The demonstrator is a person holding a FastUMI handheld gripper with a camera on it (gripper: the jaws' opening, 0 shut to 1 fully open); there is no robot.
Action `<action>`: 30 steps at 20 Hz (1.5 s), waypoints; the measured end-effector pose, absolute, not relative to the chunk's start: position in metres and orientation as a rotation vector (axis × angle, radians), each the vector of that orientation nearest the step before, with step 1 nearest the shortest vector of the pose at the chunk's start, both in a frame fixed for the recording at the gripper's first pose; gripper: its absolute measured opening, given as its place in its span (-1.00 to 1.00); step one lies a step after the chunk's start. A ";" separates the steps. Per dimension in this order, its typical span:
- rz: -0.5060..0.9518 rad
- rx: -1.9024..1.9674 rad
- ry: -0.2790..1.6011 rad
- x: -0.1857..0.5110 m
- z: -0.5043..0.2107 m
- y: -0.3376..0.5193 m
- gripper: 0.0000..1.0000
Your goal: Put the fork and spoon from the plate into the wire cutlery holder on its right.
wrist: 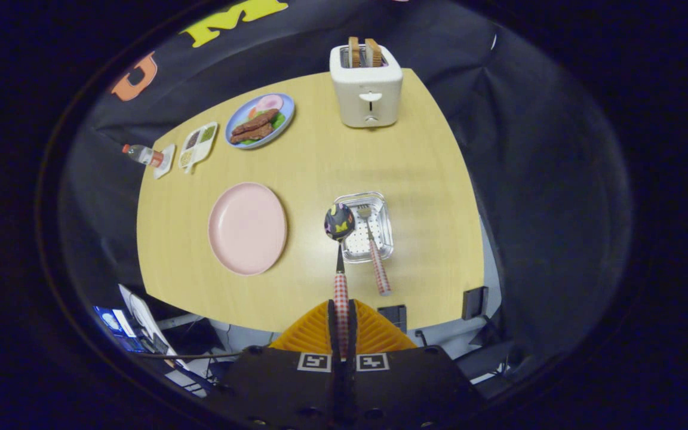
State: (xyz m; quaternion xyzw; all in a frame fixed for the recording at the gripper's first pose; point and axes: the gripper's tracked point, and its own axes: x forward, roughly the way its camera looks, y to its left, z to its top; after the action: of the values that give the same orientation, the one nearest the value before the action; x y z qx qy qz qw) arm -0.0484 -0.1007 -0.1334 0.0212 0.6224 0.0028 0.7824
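My gripper (342, 325) is shut on the spoon (340, 251), pinching its red-checked handle between both fingers. The spoon's shiny bowl points forward and hovers over the left rim of the wire cutlery holder (380, 236). The fork (373, 248) lies in the holder, tines toward the far end, its checked handle sticking out over the near rim. The pink plate (247, 227) sits bare on the table to the left of the holder. I am high above the table, looking down on it.
A white toaster (366, 86) with two slices of toast stands at the table's far edge. A blue plate of food (260, 120), a small divided tray (196, 146) and a bottle (141, 154) lie at the far left. The table's near edge (296, 325) is just under my fingers.
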 end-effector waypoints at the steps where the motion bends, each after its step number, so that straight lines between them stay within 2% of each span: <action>1: 0.000 0.039 1.361 -0.048 -0.136 -0.106 -0.99; 13: -0.006 0.071 1.537 -0.030 -0.162 -0.113 -0.99; 24: -0.026 0.080 1.597 -0.005 -0.176 -0.104 -0.94; 30: -0.032 0.070 1.605 -0.008 -0.177 -0.106 -0.78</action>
State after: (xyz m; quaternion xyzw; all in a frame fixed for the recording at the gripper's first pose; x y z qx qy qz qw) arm -0.0080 -0.1057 -0.1771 0.0314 0.7190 -0.0142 0.6942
